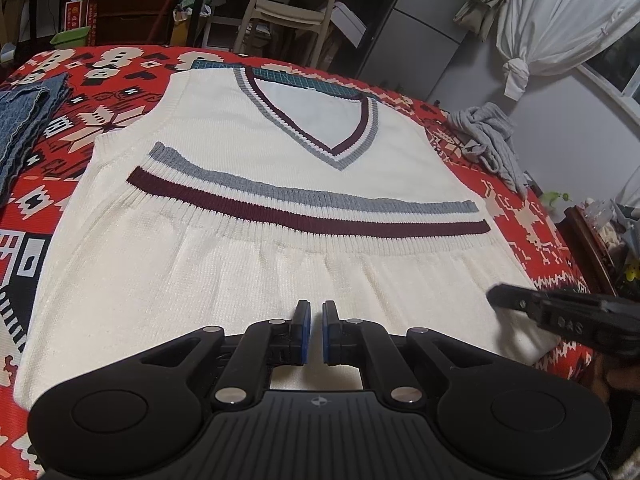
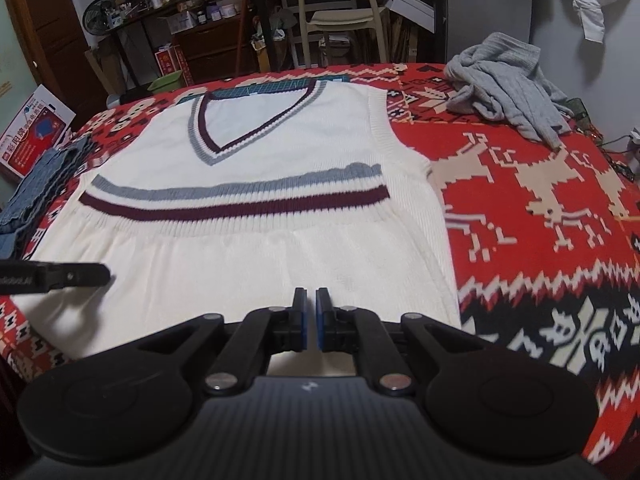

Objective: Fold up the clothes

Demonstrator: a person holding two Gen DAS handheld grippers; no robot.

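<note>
Nearest of all, the left gripper (image 1: 316, 322) fills the bottom of its own view, its black body cut off by the lower edge; its two blue-faced jaws stand almost together with only a thin slit between, and nothing is caught in them; the right gripper (image 2: 311, 312) looks the same in its view, jaws drawn close and empty, its housing likewise cropped. Both hover just above the lower part of the white vest (image 1: 256, 208), which lies flat and face-up on the red patterned blanket (image 2: 520, 200), neck away from the grippers; the vest's bottom hem is hidden behind the gripper bodies in both views, so I cannot tell how it lies there. Two bands, grey over maroon, cross the chest, and the V-neck is trimmed in the same colours; a strip of green gridded mat (image 1: 296, 80) peeps out beyond the collar, mostly covered. At the blanket's left edge sits a piece of blue denim (image 1: 24, 120), cut off by the frame; whether it is folded is hard to say. Near the far right corner, well apart from the vest, a grey garment (image 2: 508, 84) lies crumpled. Beyond the bed stands a pale chair (image 2: 340, 8), half lost among dim clutter I cannot make out.
</note>
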